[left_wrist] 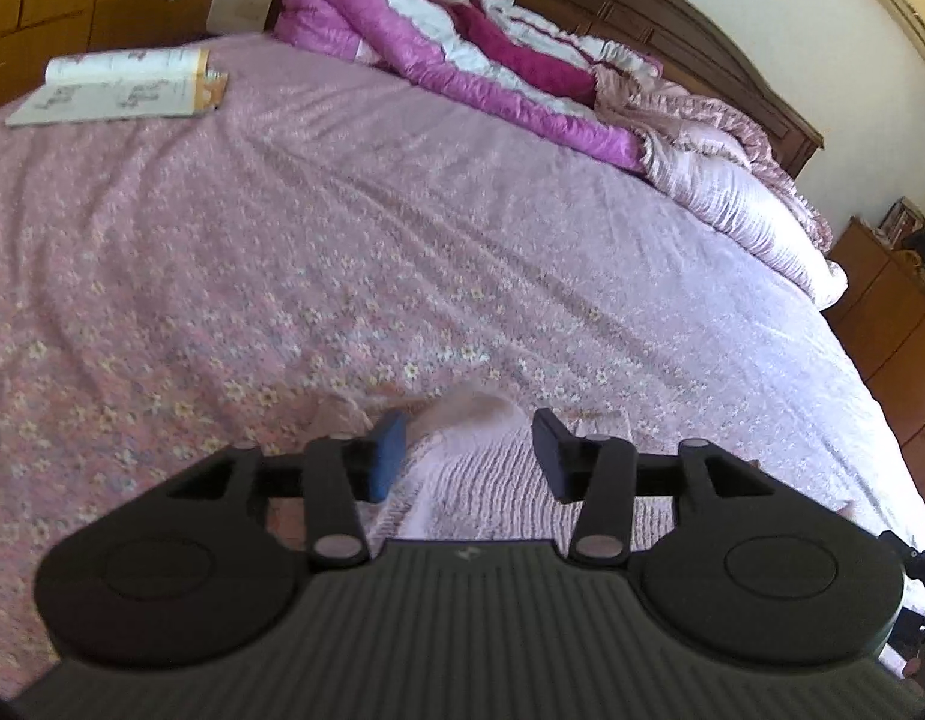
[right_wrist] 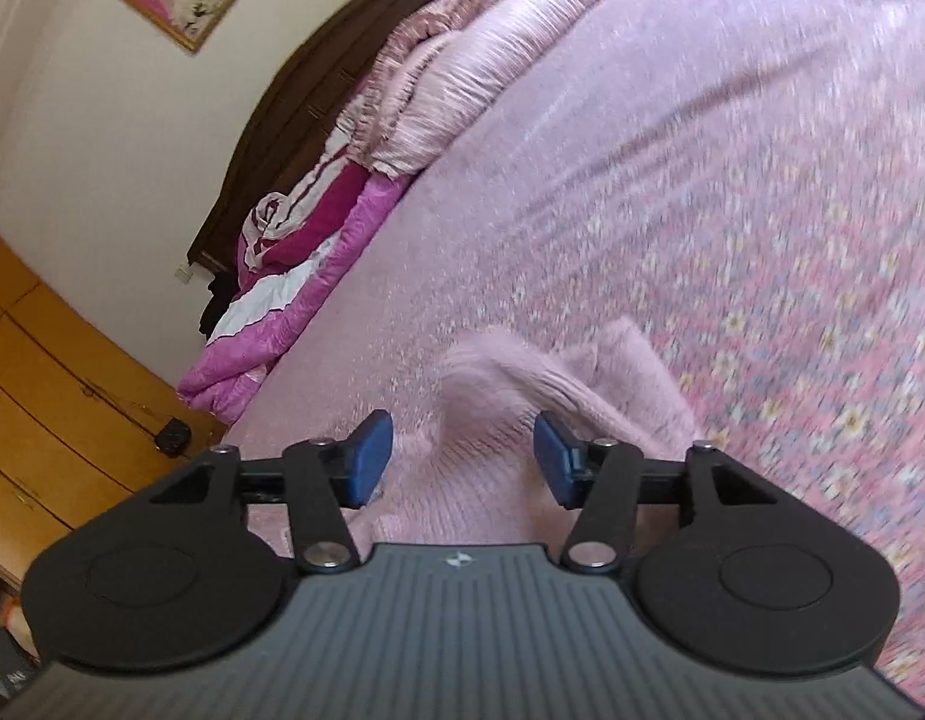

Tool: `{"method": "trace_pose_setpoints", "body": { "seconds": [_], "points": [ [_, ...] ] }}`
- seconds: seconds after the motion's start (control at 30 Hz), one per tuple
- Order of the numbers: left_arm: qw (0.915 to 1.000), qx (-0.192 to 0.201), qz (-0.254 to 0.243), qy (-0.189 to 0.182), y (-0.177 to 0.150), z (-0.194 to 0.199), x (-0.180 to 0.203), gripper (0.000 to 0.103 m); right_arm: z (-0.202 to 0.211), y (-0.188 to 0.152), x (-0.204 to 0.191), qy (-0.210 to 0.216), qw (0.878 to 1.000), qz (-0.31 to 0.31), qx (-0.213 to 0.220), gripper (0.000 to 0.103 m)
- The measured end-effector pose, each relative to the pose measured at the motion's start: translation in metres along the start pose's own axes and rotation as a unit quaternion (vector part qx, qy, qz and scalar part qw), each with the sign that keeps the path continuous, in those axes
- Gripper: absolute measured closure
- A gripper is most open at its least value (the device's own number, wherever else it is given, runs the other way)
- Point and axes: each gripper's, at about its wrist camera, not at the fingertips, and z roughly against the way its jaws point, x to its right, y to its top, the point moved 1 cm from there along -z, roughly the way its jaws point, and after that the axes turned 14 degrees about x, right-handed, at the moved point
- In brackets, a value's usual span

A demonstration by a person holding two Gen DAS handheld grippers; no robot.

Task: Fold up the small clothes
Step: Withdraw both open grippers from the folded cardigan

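Note:
A small pale pink ribbed knit garment (left_wrist: 480,480) lies crumpled on the flowered pink bedsheet (left_wrist: 342,240). My left gripper (left_wrist: 468,429) stands open just above it, the blue pads apart on either side of a raised fold and not pressing on it. In the right wrist view the same garment (right_wrist: 522,384) shows a puffed-up fold and a flap spread to the right. My right gripper (right_wrist: 462,429) is also open, its pads clear of the cloth that lies between and under them. The gripper bodies hide the near part of the garment in both views.
An open book (left_wrist: 120,87) lies on the bed's far left. Bunched magenta and white quilts (left_wrist: 462,48) and a frilled pink pillow (left_wrist: 732,180) line the dark wooden headboard (left_wrist: 702,18). A wooden nightstand (left_wrist: 882,300) stands right of the bed, and a wardrobe (right_wrist: 42,390) by the wall.

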Motion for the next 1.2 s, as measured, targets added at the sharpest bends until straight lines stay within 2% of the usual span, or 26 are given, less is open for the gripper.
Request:
{"method": "trace_pose_setpoints", "body": {
  "seconds": [0.2, 0.4, 0.5, 0.63, 0.87, 1.03, 1.2],
  "points": [
    [0.9989, -0.003, -0.038, -0.027, 0.002, 0.013, 0.008, 0.054, 0.008, 0.008, 0.004, -0.009, 0.999, 0.03, 0.006, 0.04],
    [0.9954, -0.021, -0.077, -0.053, -0.011, 0.015, 0.018, 0.054, 0.024, -0.001, 0.005, -0.005, 0.998, 0.058, -0.005, 0.04],
    [0.9943, -0.033, -0.094, -0.036, -0.02, 0.008, 0.017, 0.054, 0.033, -0.009, -0.001, -0.008, 0.995, 0.095, -0.011, 0.04],
    [0.9924, -0.061, -0.104, 0.022, -0.031, -0.009, 0.007, 0.054, 0.034, -0.019, -0.001, -0.008, 0.992, 0.119, -0.033, 0.04],
    [0.9896, -0.075, -0.121, 0.015, -0.034, -0.003, 0.005, 0.053, 0.021, -0.024, 0.0, -0.026, 0.989, 0.137, -0.047, 0.04],
    [0.9877, -0.077, -0.136, 0.007, -0.032, 0.021, 0.01, 0.039, 0.033, -0.018, -0.001, -0.021, 0.992, 0.117, -0.038, 0.035],
    [0.9861, -0.068, -0.151, 0.007, -0.037, 0.048, 0.018, 0.036, 0.055, -0.01, 0.003, -0.024, 0.993, 0.114, -0.019, 0.033]
  ]
}}
